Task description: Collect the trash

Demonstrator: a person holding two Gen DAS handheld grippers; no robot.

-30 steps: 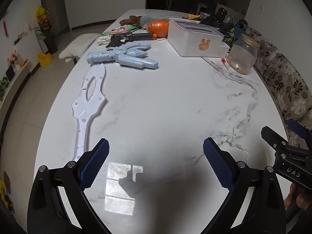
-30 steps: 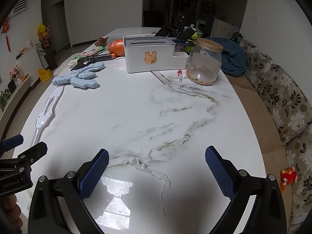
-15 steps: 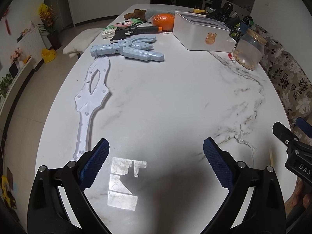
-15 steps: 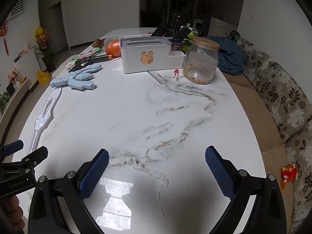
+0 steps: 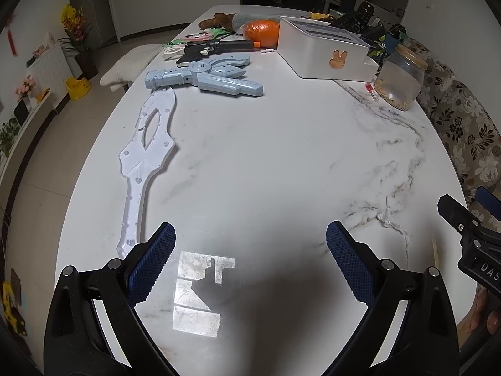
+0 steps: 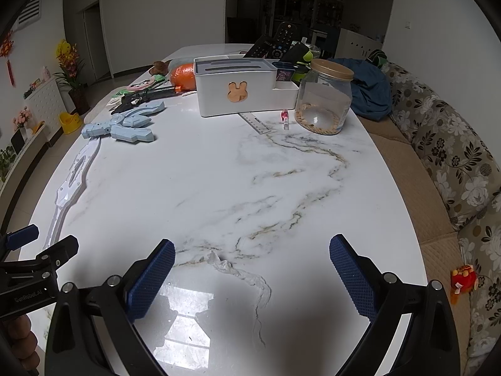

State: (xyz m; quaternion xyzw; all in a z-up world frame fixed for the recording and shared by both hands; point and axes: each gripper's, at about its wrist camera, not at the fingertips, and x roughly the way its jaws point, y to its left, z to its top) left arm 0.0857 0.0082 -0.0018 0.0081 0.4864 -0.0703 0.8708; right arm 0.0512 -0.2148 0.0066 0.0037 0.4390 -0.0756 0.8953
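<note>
A thin crumpled strip of white tissue (image 6: pixel 241 271) lies on the white marble table (image 6: pixel 219 172), between and just ahead of my right gripper's (image 6: pixel 252 271) wide-open blue pads. The same strip shows in the left wrist view (image 5: pixel 391 221), to the right of my left gripper (image 5: pixel 249 261), which is also open and empty above the table's near end. A thin wooden stick (image 5: pixel 434 252) lies near the table's right edge. Each gripper shows at the edge of the other's view.
At the far end stand a white tissue box (image 6: pixel 235 91), a glass jar (image 6: pixel 324 97), a ruler (image 6: pixel 255 122) and a small red tube (image 6: pixel 285 116). Blue toy guns (image 5: pixel 203 76) and a white plastic sword (image 5: pixel 147 144) lie at the left. A floral sofa (image 6: pixel 454 163) runs along the right.
Both grippers have pulled back and risen a little, so more of the near table shows. The tissue strip now sits closer in front of the right gripper. Both stay open.
</note>
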